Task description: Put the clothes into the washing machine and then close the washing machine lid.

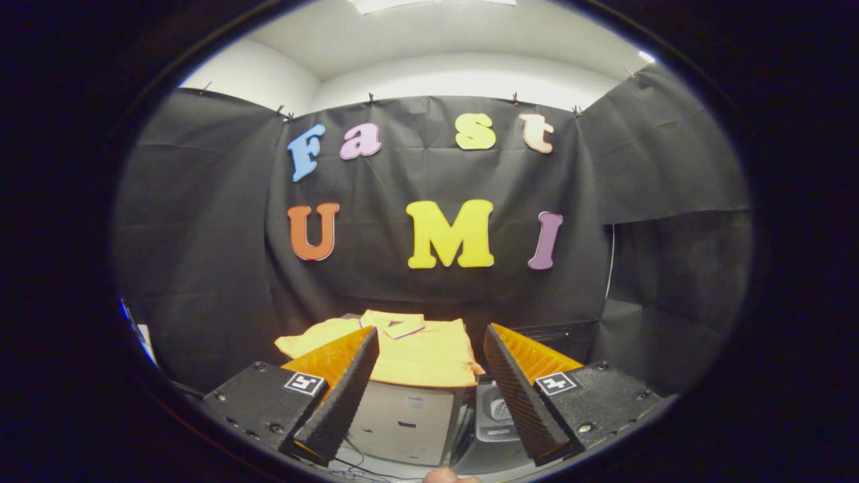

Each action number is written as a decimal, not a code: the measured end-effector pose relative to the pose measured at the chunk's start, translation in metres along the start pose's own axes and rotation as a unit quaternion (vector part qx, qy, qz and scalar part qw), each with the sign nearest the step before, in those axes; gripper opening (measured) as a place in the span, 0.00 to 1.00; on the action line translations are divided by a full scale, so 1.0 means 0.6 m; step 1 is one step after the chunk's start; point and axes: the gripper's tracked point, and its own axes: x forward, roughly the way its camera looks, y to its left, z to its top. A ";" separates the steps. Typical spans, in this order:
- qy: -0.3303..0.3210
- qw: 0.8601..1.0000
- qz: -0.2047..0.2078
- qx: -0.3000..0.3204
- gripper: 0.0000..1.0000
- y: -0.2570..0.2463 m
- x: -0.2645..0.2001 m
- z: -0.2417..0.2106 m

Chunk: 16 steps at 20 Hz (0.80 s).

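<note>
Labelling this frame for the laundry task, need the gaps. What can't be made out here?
- Washing machine: gripper view, the fingers cover most of it; lid state unreadable.
- Yellow shirt: its near-left part sits behind a finger; the far side is foreshortened.
- Pale box under the shirt: top covered by the shirt, front partly hidden, so unidentifiable.
- Gripper: open, holding nothing; distance to the shirt beyond it unclear.

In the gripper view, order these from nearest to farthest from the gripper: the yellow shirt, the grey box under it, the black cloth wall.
The gripper is open.
1. Grey box, low between the fingers.
2. Yellow shirt, on top of it, just ahead.
3. Black cloth wall, far behind.
</note>
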 end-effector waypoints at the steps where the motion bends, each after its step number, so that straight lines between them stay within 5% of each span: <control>1: 0.012 1.000 0.010 0.005 0.99 0.025 0.017 0.001; 10: 0.141 0.988 0.064 0.008 0.99 0.117 0.230 -0.005; 16: 0.282 0.955 0.092 0.030 0.99 0.151 0.361 -0.061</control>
